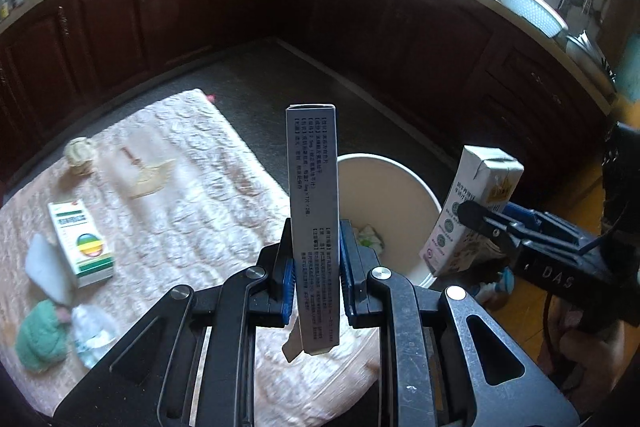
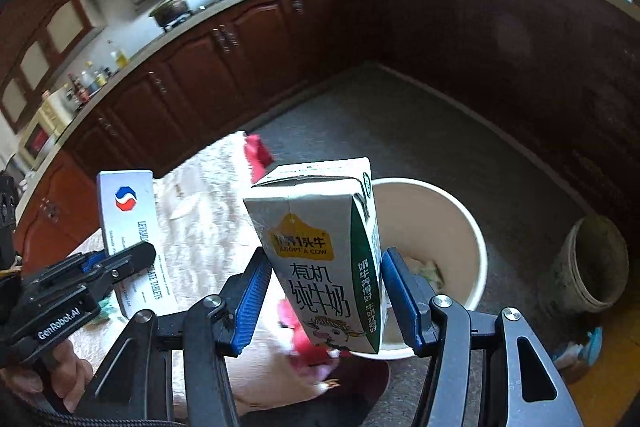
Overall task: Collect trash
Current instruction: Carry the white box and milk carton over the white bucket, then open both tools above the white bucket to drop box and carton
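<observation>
My left gripper [image 1: 316,275] is shut on a tall grey medicine box [image 1: 314,211], held upright above the table edge; it also shows in the right wrist view [image 2: 128,227]. My right gripper [image 2: 324,287] is shut on a white and green milk carton [image 2: 324,259], held tilted by the rim of the cream bin [image 2: 472,239]. In the left wrist view the carton [image 1: 472,211] and right gripper [image 1: 480,219] are right of the bin [image 1: 416,183]. Some trash lies in the bin.
On the pink tablecloth [image 1: 192,187] lie a white and green box [image 1: 82,243], a crumpled paper ball [image 1: 80,155], a green cloth [image 1: 40,335] and a plastic wrapper [image 1: 90,331]. A dirty bucket [image 2: 588,267] stands on the floor right of the bin. Dark cabinets surround.
</observation>
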Available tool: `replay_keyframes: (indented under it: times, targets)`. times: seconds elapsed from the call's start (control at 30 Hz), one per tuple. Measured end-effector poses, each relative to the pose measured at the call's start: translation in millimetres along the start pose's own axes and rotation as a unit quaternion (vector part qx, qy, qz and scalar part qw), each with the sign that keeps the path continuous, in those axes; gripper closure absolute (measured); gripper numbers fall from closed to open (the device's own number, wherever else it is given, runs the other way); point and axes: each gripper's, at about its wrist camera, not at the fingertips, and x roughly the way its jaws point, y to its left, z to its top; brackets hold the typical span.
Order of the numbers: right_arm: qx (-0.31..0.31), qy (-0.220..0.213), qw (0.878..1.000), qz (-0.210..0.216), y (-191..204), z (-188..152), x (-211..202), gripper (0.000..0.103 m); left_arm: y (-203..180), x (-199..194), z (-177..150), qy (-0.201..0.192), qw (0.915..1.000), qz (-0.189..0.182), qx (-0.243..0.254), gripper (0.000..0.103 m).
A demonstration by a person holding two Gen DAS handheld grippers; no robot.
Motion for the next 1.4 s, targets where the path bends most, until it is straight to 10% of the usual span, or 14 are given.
replay_keyframes:
  times: [0.63, 0.77, 1.4]
  targets:
    - [0.042, 0.033, 0.998, -0.04, -47, -11, 32, 0.048, -26, 57, 16, 0.029, 0.9977, -0.054, -0.03, 0.085]
    - [0.033, 0.047, 0.997, -0.052, -45, -15, 36, 0.046, -26, 57, 12, 0.031, 0.9967, -0.067, -0.035, 0.046]
    - [0.032, 0.047, 0.997, -0.049, -31, -21, 26, 0.039, -5, 24, -10, 0.012, 0.9989, -0.035, -0.028, 0.046]
